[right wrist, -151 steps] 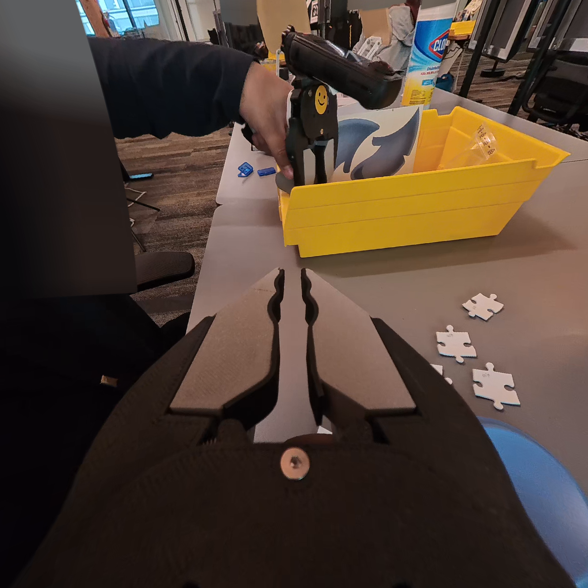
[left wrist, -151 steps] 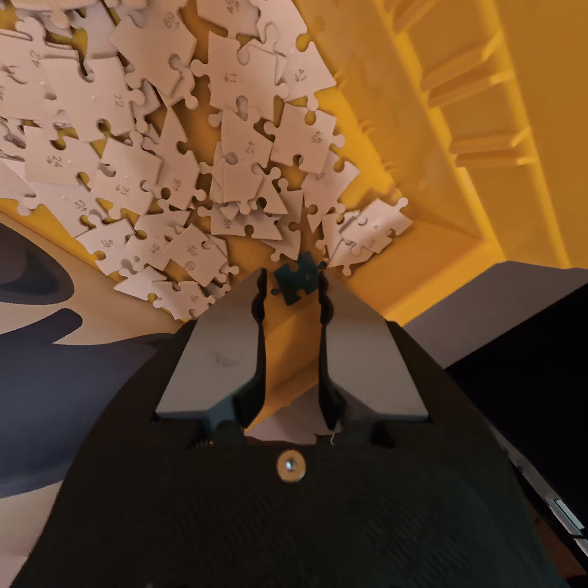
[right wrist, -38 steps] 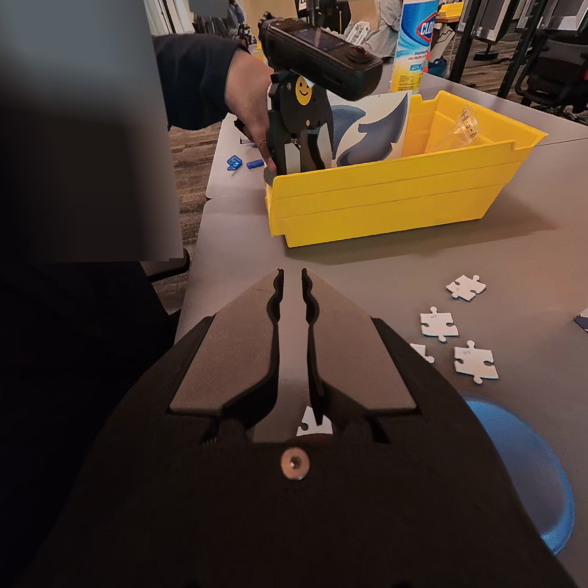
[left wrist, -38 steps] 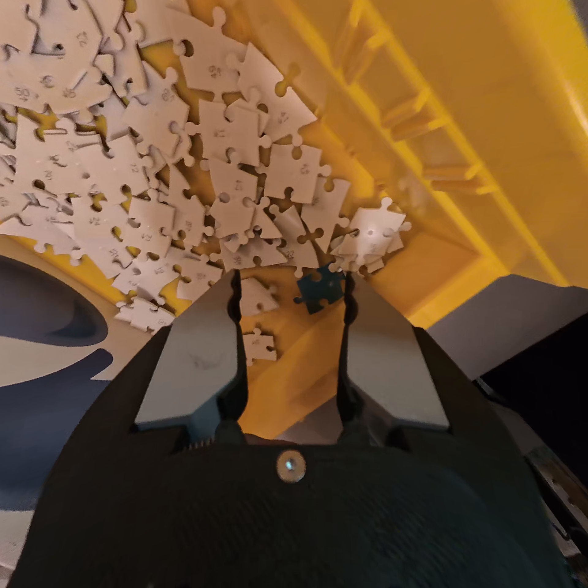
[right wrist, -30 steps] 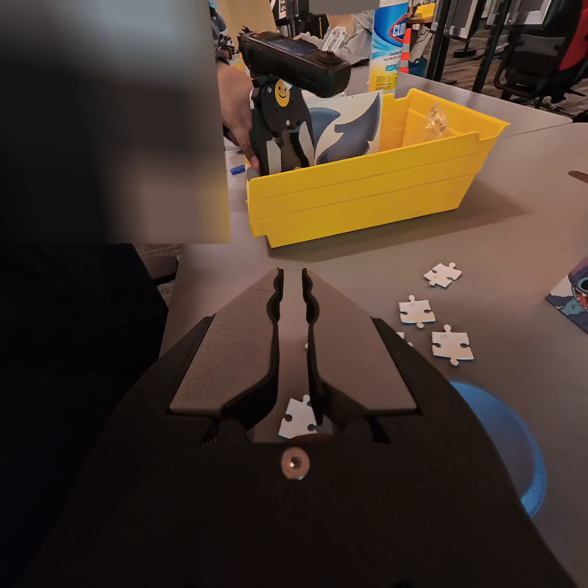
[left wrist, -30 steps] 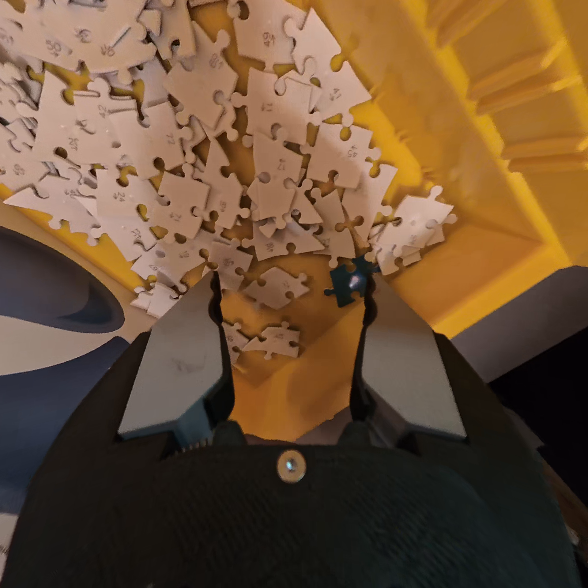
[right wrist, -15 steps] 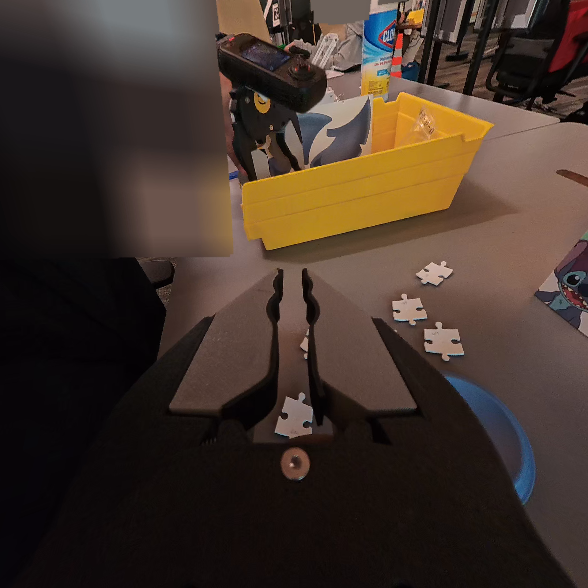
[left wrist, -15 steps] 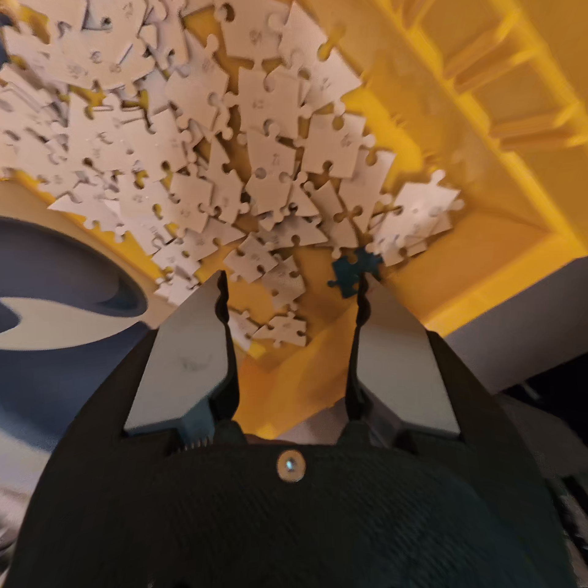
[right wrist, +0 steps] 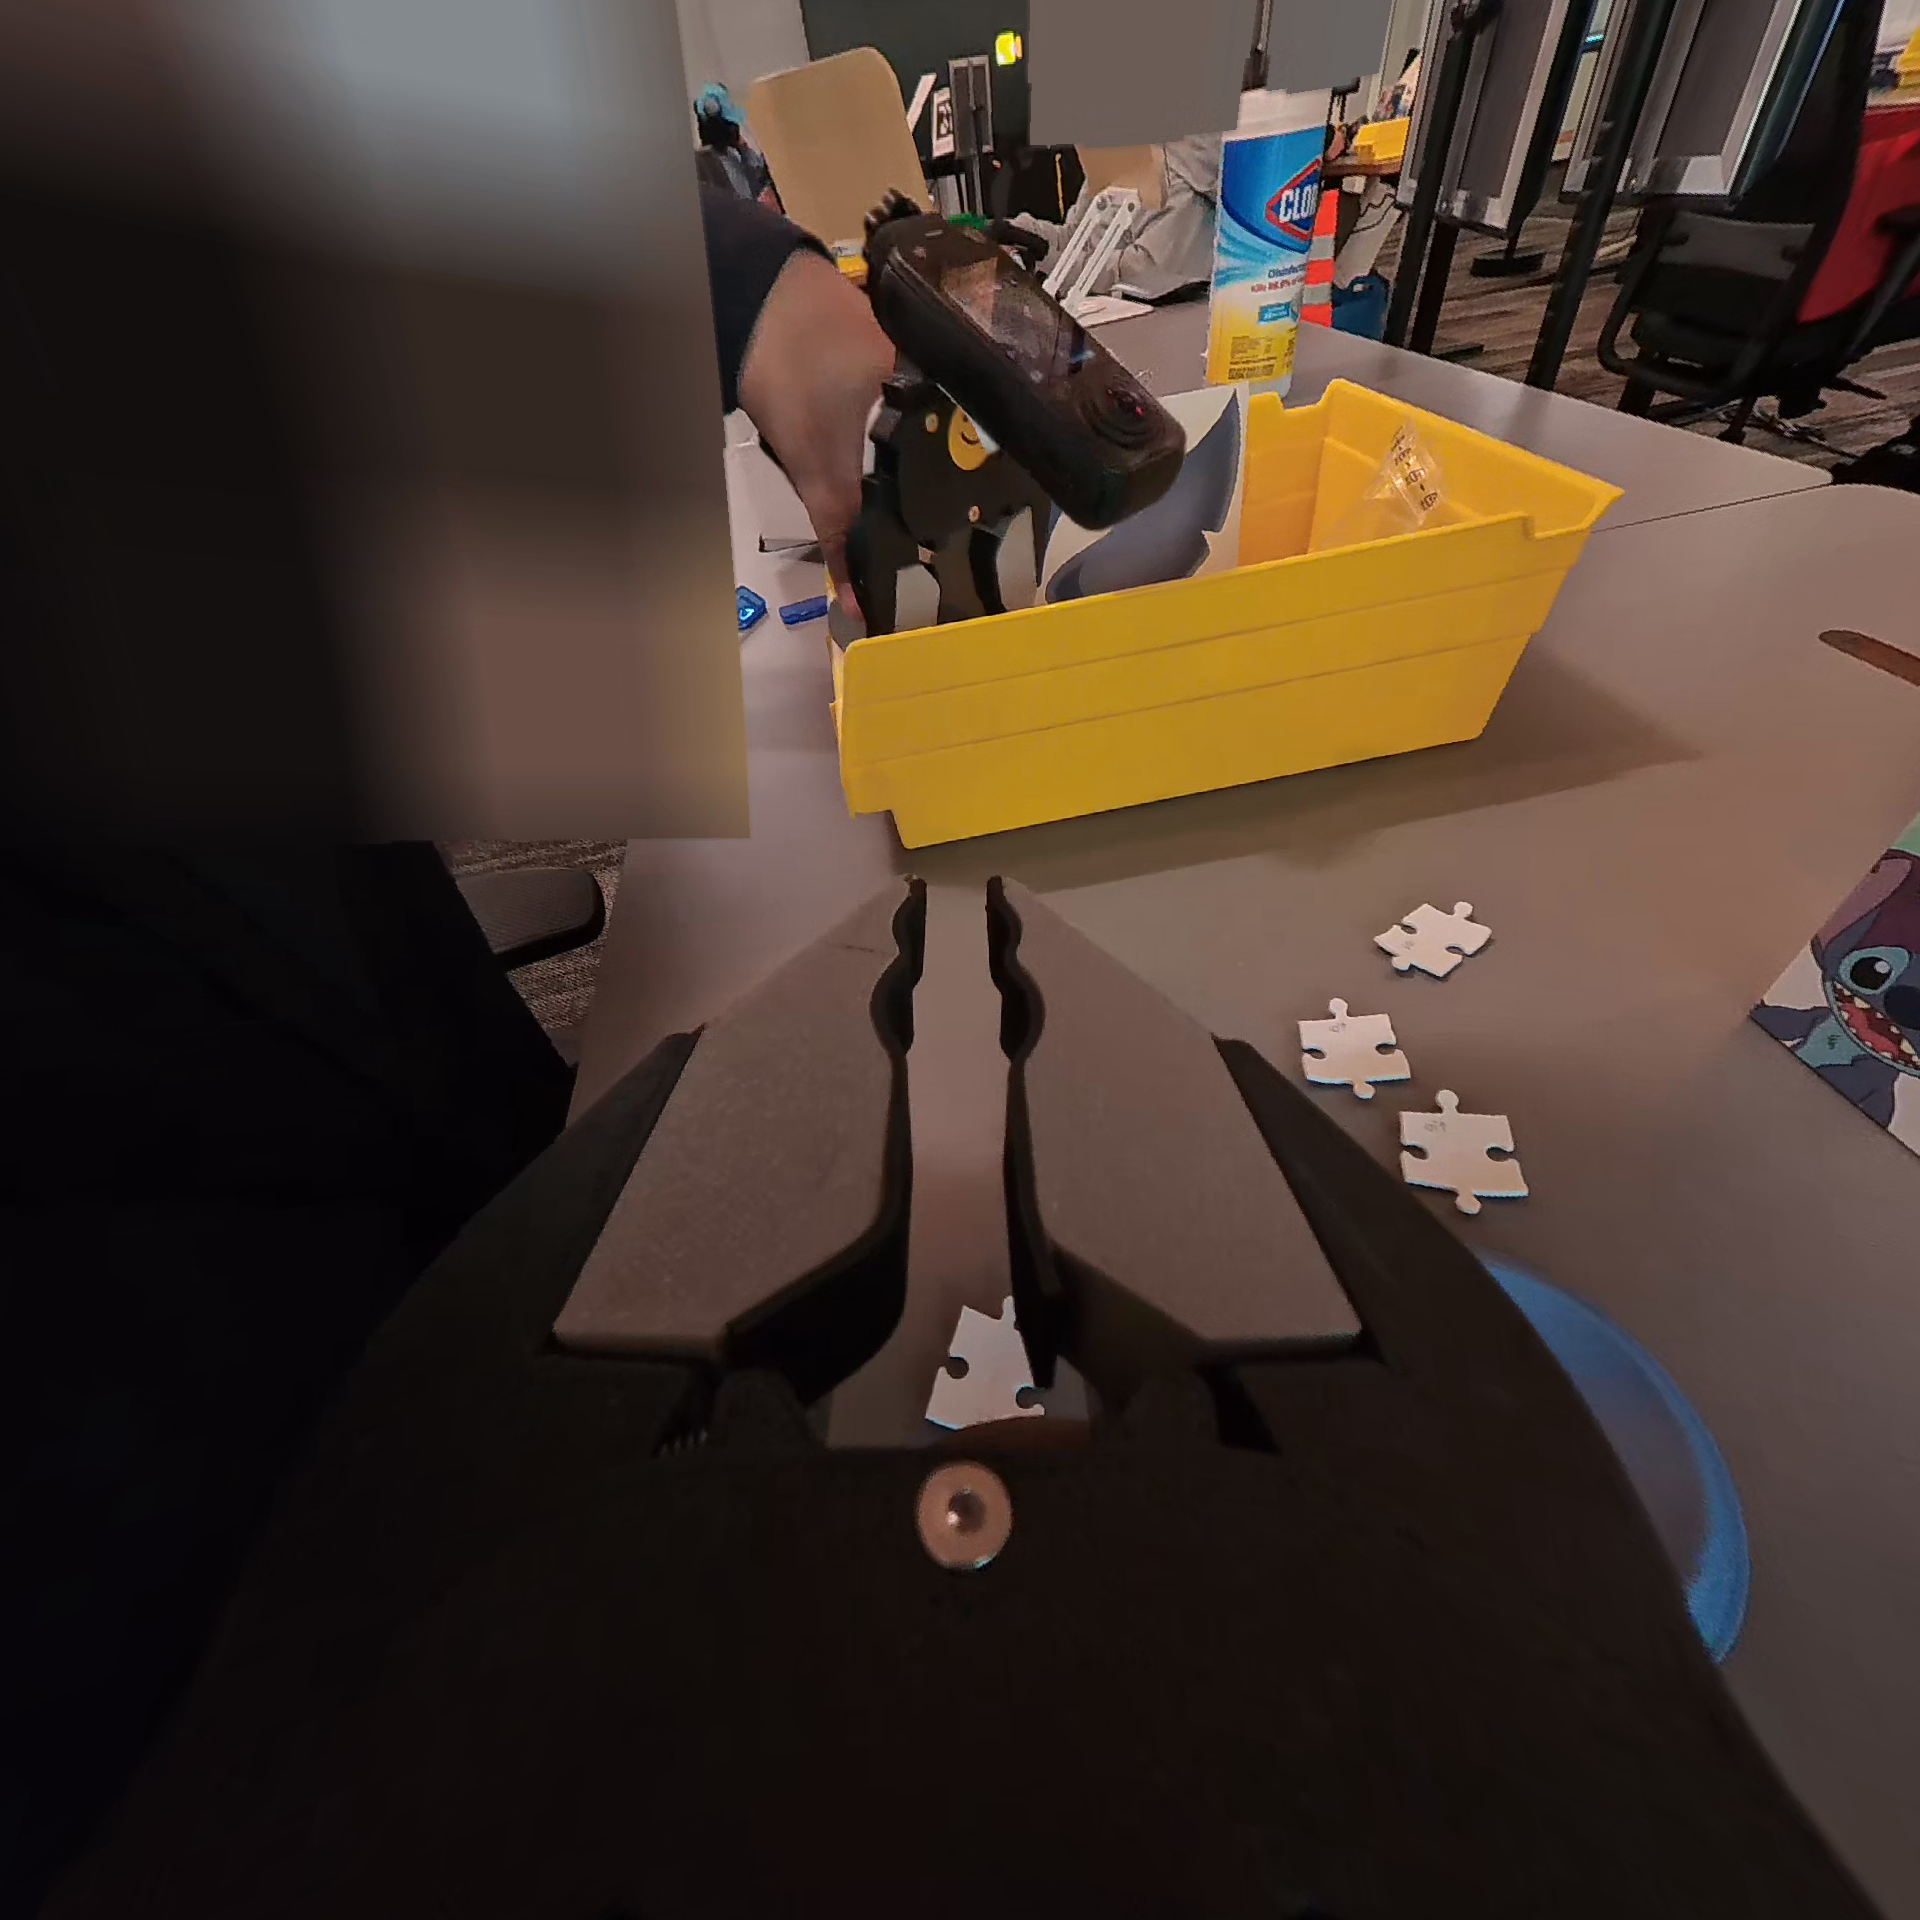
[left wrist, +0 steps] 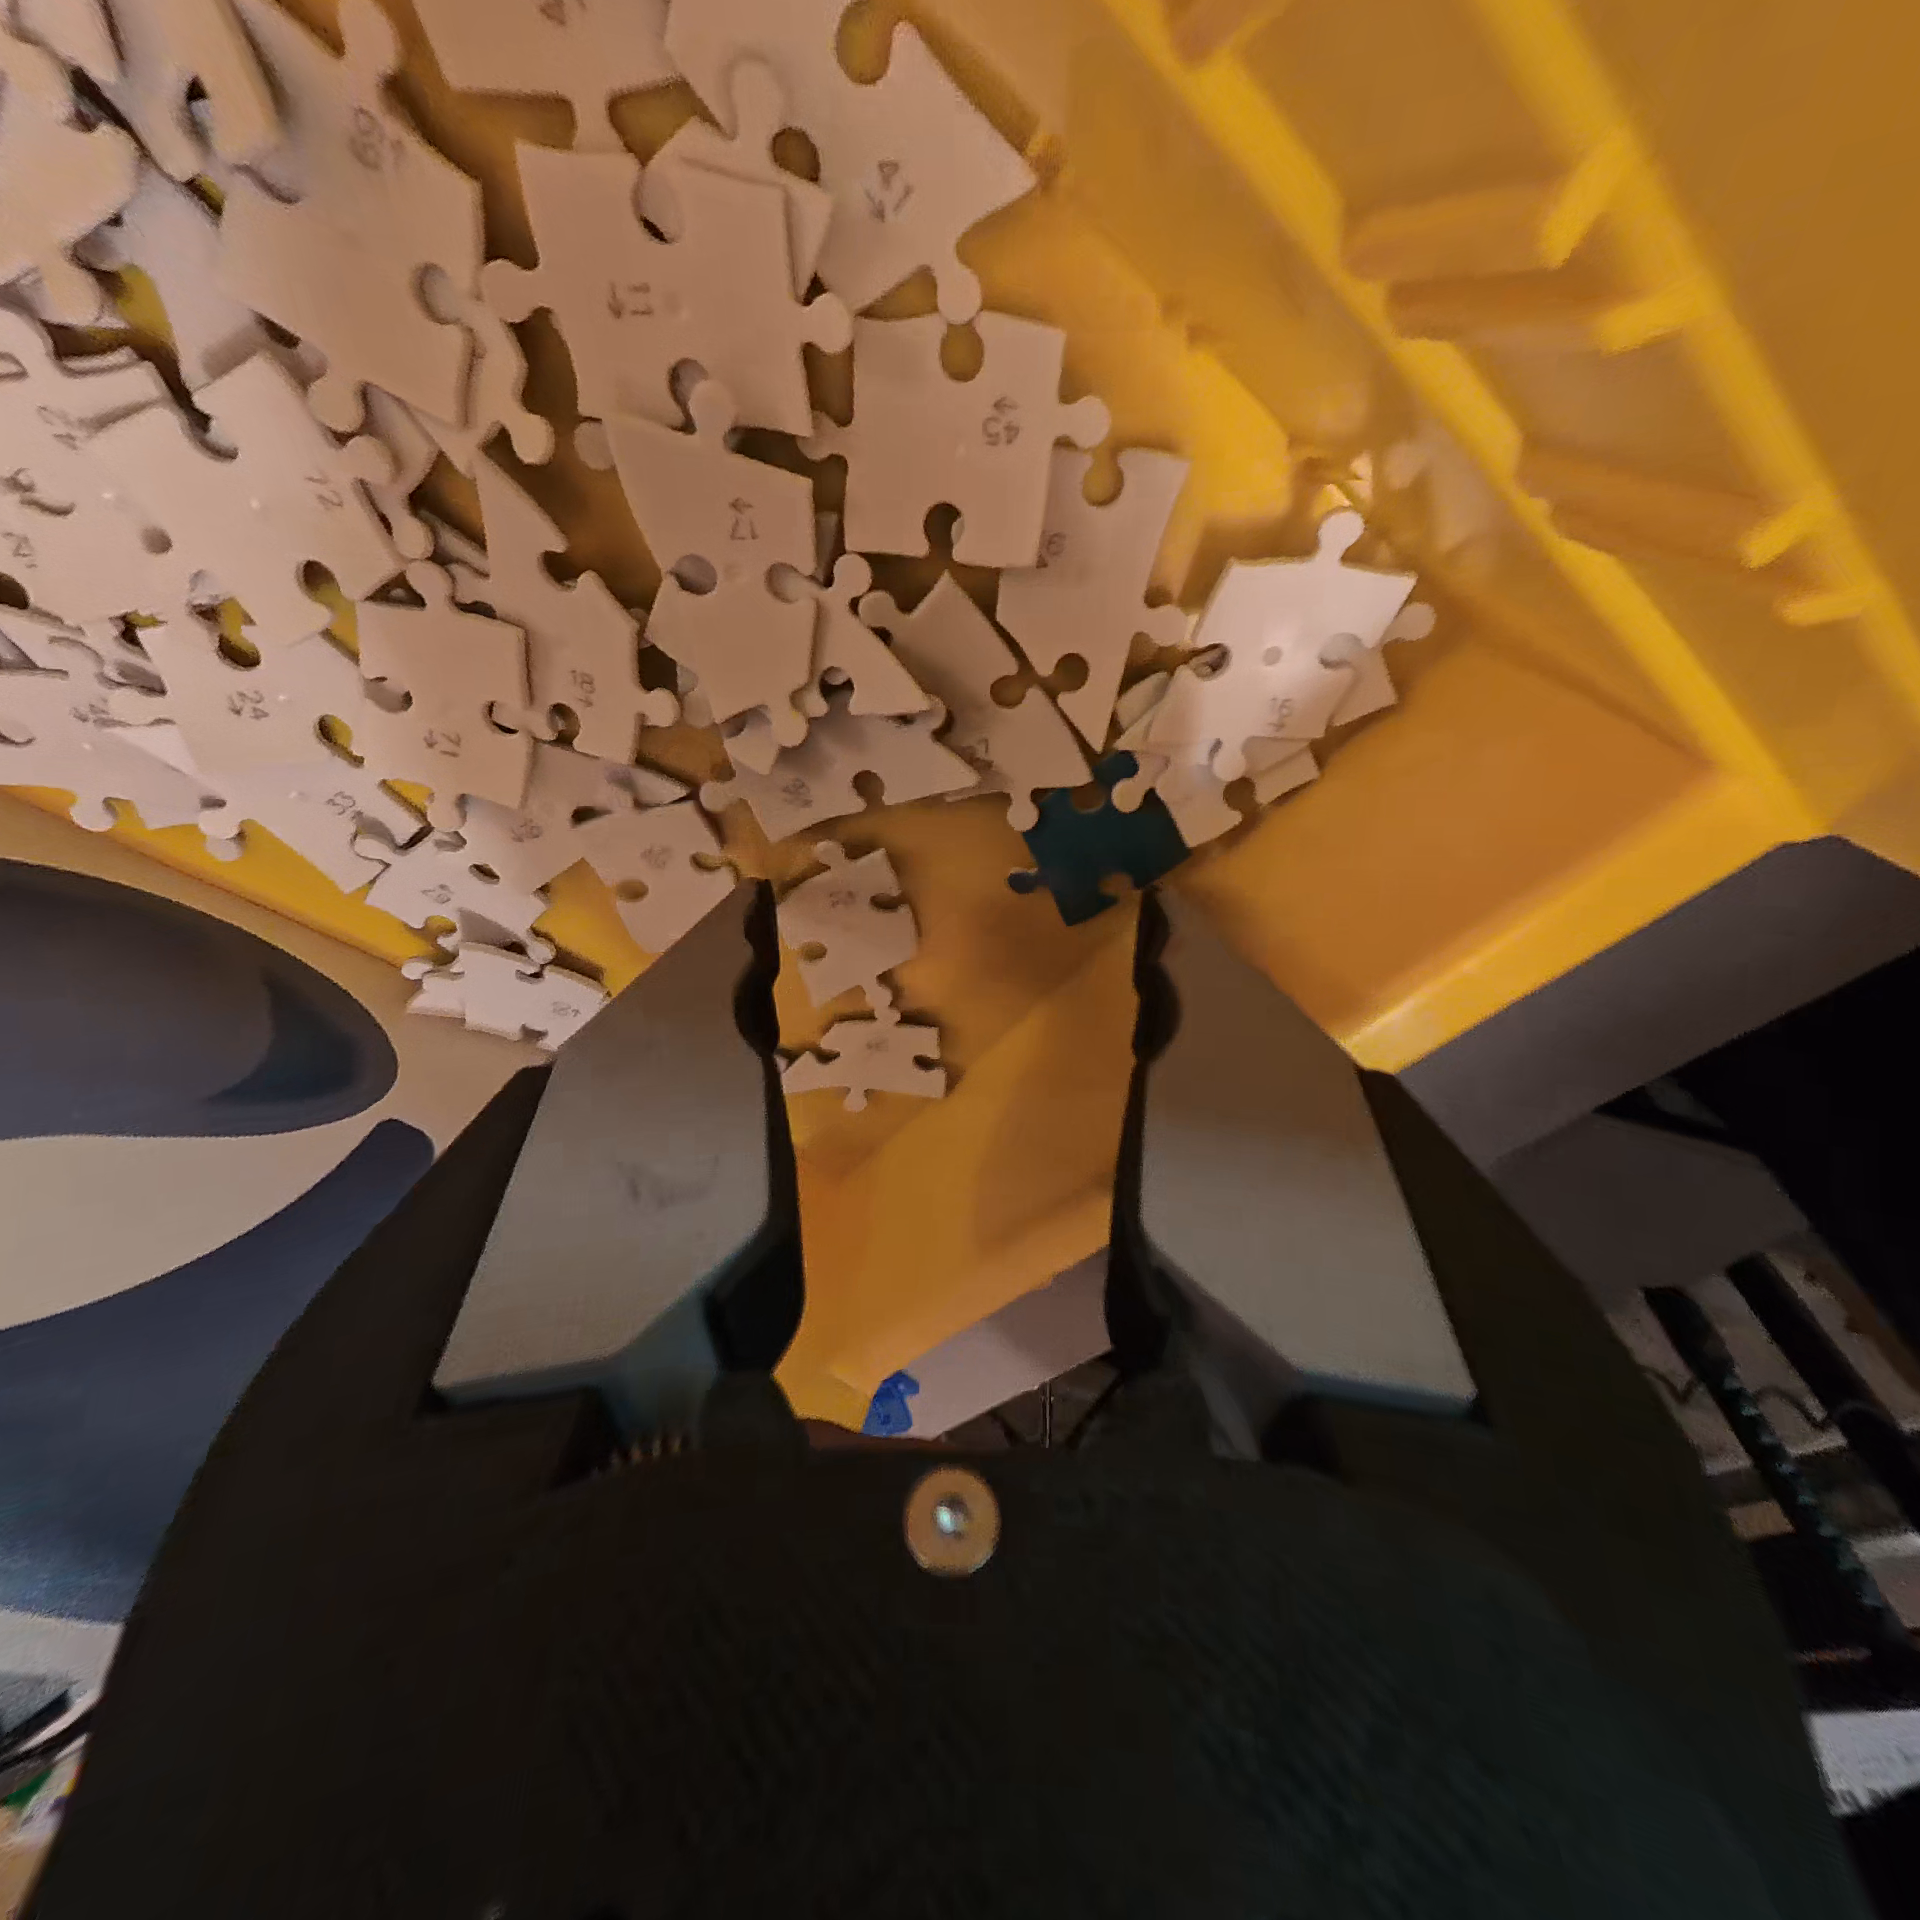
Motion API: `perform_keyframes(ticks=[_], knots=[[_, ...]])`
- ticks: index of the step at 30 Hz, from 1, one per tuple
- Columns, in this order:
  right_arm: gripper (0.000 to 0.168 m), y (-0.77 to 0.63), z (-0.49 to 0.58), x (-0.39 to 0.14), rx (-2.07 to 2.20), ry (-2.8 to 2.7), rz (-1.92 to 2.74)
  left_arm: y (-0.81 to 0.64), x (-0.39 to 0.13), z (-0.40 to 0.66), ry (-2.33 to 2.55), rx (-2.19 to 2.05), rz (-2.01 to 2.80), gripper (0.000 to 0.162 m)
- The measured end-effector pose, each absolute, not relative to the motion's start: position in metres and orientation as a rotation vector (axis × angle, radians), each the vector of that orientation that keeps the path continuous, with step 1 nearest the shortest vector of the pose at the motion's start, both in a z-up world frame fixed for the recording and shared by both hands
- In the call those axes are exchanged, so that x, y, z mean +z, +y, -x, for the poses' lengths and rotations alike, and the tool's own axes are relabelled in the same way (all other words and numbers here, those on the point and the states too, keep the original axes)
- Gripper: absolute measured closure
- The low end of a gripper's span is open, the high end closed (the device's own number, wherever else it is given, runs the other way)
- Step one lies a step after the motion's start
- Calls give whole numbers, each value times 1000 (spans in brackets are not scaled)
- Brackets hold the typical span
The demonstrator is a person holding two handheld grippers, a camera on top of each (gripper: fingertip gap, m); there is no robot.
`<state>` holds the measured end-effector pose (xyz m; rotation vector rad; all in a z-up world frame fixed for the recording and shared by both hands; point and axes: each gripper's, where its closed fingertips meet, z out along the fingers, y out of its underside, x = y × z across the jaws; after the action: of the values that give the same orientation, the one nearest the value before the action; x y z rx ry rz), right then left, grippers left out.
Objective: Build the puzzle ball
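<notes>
1. Left wrist view: my left tongs (left wrist: 951,904) sit lower in the yellow bin (left wrist: 1558,727) than a second ago, and the heap of pale puzzle pieces (left wrist: 727,499) looms larger; jaws wide apart, nothing between them
2. Meaning, as I judge it: picking stage only, no ball begun
3. Bin contents: pale pieces mostly face down, one dark teal piece (left wrist: 1101,842) just off the right fingertip, a printed sheet (left wrist: 156,1091) against the left side, a clear packet (right wrist: 1408,478) at the far end
4. Right tongs (right wrist: 954,883): jaws narrowly apart, empty, hovering above the grey table (right wrist: 1714,1299), little changed
5. Table stock: three loose pieces (right wrist: 1351,1049) right of the tongs, one more (right wrist: 982,1366) beneath them, a blue dish (right wrist: 1662,1475), a cartoon picture (right wrist: 1860,997)
</notes>
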<state>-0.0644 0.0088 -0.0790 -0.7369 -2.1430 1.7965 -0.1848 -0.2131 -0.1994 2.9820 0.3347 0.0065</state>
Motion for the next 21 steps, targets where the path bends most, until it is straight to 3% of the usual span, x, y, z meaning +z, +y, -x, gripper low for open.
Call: perform_keyframes(ticks=[4,12,19,20,21], knots=[[161,10,63,-79,1794,-2144,732,-211,-202,185,310,1,-2953,93],[161,12,64,-78,1798,-2137,741,-217,-201,201,386,-102,-2959,71],[161,14,66,-80,1781,-2135,752,-225,-202,208,427,-85,-2988,71],[161,14,66,-80,1782,-2135,752,-226,-201,209,420,-91,-2992,73],[161,13,66,-80,1780,-2136,751,-225,-201,206,394,-64,-3006,86]])
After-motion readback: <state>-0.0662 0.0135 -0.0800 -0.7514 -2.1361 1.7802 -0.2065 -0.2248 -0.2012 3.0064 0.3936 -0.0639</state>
